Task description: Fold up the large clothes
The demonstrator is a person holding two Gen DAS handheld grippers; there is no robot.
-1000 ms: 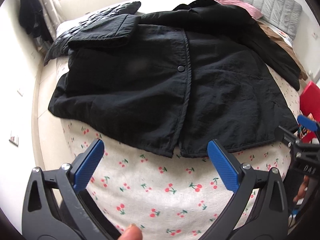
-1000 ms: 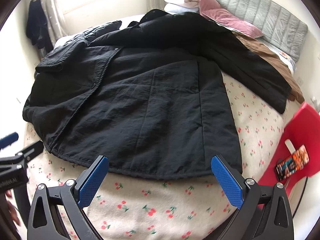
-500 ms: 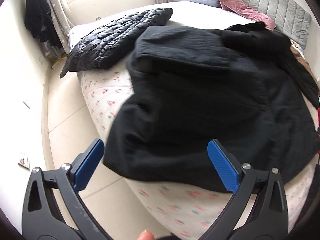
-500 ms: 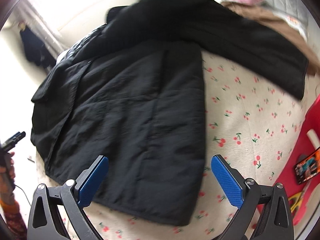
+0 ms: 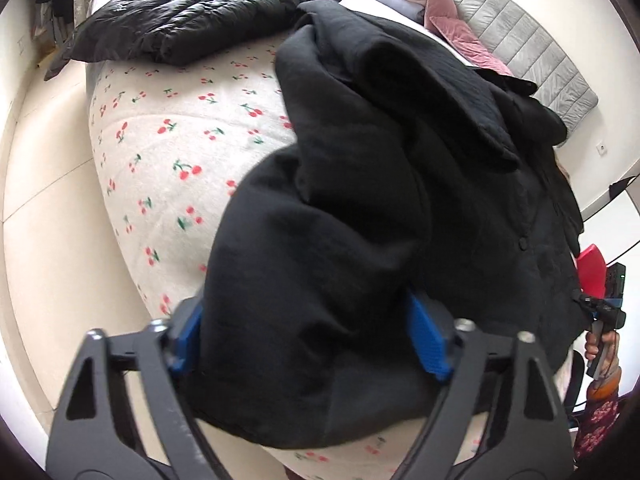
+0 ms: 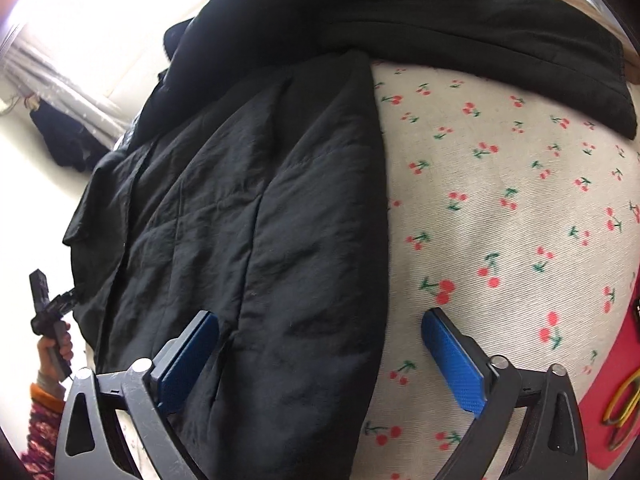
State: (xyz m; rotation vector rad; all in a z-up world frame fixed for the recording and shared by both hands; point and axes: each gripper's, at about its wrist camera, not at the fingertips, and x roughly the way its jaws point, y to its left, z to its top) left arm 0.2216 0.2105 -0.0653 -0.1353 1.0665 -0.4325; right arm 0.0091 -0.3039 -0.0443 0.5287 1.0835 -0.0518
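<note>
A large black jacket (image 5: 380, 200) lies spread on a bed with a cherry-print sheet (image 5: 172, 152). My left gripper (image 5: 308, 336) is open, its blue pads either side of the jacket's lower left corner, the cloth bunched between the jaws. In the right wrist view the jacket (image 6: 248, 208) fills the left half. My right gripper (image 6: 320, 356) is open over the jacket's lower right hem corner, one pad over the cloth, the other over bare sheet (image 6: 500, 220). One sleeve (image 6: 480, 40) stretches across the top.
A black puffer jacket (image 5: 192, 12) lies at the far left of the bed. Folded clothes and a pink blanket (image 5: 452, 28) sit by the grey headboard (image 5: 532, 56). A red stool (image 6: 616, 392) with rubber bands stands at the bed's right. Pale floor (image 5: 40, 200) lies left.
Both grippers have moved down and in to the jacket's bottom corners. The left one now has cloth between its open jaws; the right one straddles the hem edge.
</note>
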